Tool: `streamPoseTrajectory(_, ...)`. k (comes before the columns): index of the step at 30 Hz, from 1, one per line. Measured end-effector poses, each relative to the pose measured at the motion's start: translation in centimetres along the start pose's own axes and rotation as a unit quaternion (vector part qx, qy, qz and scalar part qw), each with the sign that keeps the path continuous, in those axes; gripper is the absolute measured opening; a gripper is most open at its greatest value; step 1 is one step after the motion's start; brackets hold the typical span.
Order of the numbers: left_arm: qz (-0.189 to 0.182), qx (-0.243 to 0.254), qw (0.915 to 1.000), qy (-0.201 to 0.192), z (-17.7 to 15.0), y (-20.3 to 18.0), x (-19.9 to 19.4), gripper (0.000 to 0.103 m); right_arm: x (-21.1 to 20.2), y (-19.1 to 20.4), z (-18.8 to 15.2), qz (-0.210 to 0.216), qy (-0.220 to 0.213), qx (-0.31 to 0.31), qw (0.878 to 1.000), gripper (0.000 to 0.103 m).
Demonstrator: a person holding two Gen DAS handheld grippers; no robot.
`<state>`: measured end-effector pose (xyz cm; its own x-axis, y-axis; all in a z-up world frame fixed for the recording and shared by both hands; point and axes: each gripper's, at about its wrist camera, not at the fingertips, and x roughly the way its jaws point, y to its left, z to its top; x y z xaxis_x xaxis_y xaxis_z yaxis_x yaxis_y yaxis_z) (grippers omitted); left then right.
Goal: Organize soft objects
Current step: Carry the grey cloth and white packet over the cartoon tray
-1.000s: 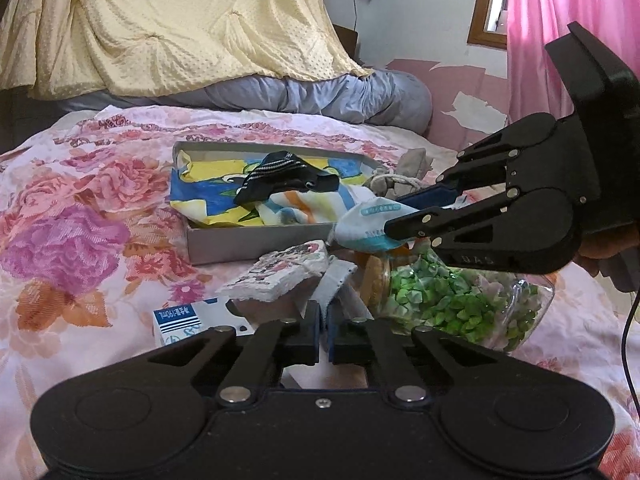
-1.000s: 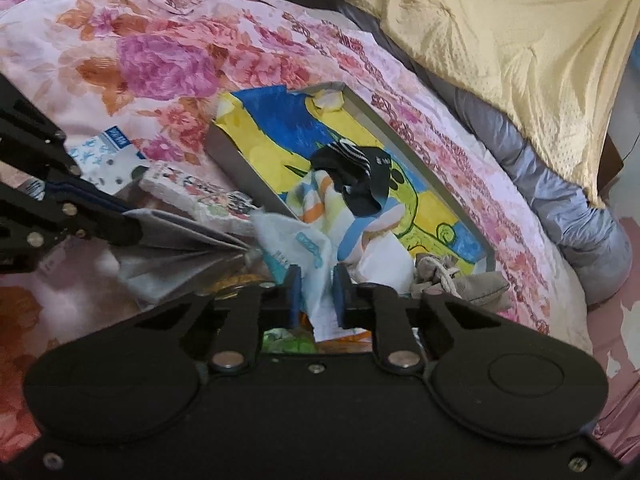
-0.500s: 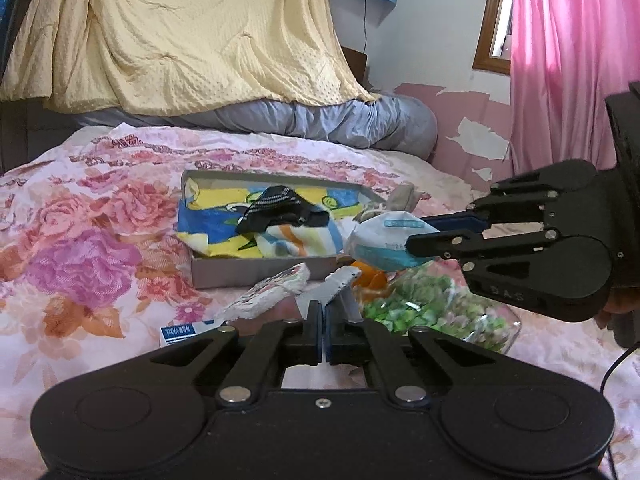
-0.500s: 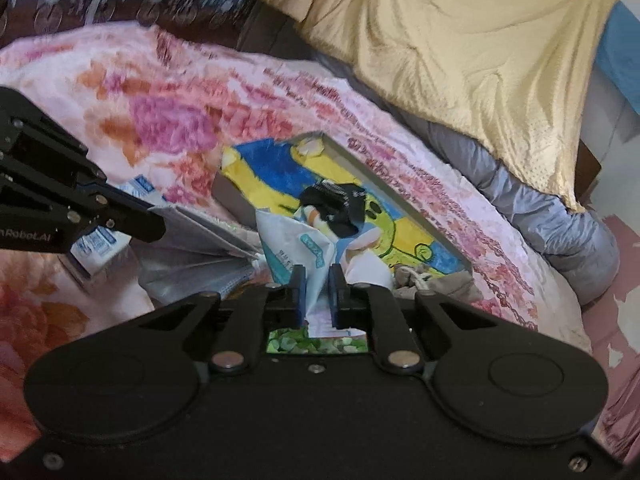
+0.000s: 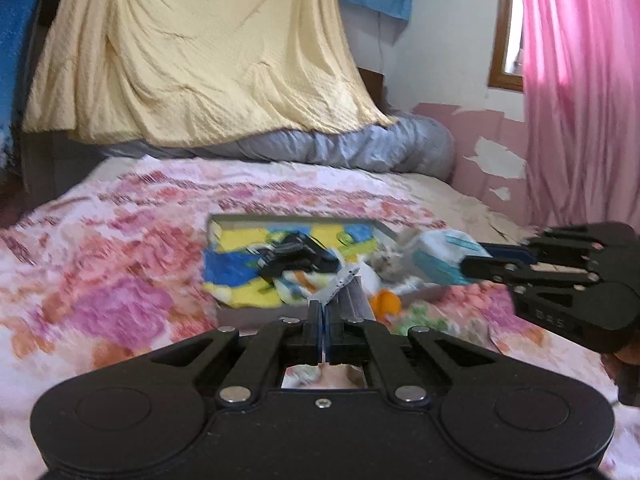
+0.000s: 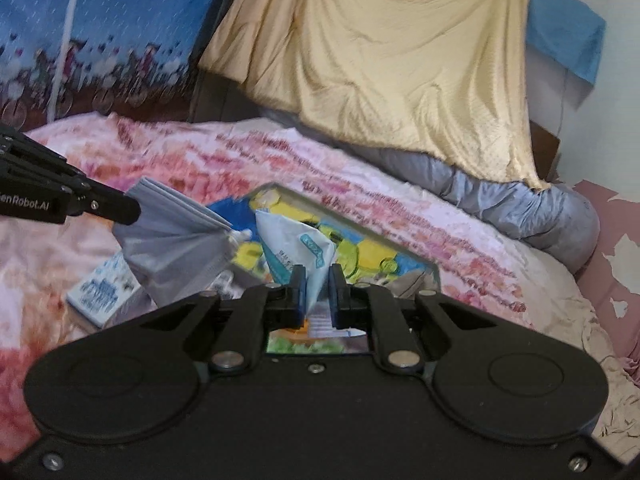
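My left gripper (image 5: 323,311) is shut on a grey face mask (image 6: 176,240), which hangs fanned out in the air; in the left wrist view only its folded edge (image 5: 347,292) shows. My right gripper (image 6: 318,280) is shut on a white and teal mask packet (image 6: 298,250), also seen in the left wrist view (image 5: 436,255), held up above the bed. Below lies a grey tray (image 5: 248,314) lined with a yellow and blue cloth (image 5: 240,258), with a black striped sock (image 5: 298,256) on it.
A floral bedsheet (image 5: 120,248) covers the bed. A white and blue box (image 6: 102,292) lies on it. A bag of green bits (image 5: 424,320) and an orange object (image 5: 386,302) sit by the tray. A grey rolled quilt (image 5: 352,148) and a yellow blanket (image 5: 192,52) lie behind.
Both grippers have risen well above the bed, each carrying its load. The mask has come out of the packet and the two now hang apart.
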<state>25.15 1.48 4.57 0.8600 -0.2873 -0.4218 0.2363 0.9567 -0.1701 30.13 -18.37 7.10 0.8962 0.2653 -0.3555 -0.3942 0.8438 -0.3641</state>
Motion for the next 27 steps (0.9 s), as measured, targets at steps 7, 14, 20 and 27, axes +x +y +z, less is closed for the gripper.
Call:
streamPoseTrajectory(7, 0.063, -0.026, 0.9972, -0.029, 3.7, 1.7, 1.5, 0.0, 3.0, -2.0, 1.2, 0.012, -0.022, 0.045, 0.999, 0.006)
streamPoseTrajectory(14, 0.101, -0.046, 0.9934, -0.029, 6.1, 3.6, 6.1, 0.0, 7.1, -4.0, 1.3, 0.019, -0.009, 0.077, 0.997, 0.006)
streamPoseTrajectory(20, 0.116, -0.057, 0.9911, -0.031, 6.7, 4.7, 9.8, 0.0, 10.9, -4.2, 1.4, 0.022, 0.006, 0.095, 0.995, 0.006)
streamPoseTrajectory(27, 0.131, -0.063, 0.9891, -0.023, 6.1, 5.7, 13.2, 0.0, 15.7, -3.0, 2.0, 0.048, 0.044, 0.122, 0.99, 0.006)
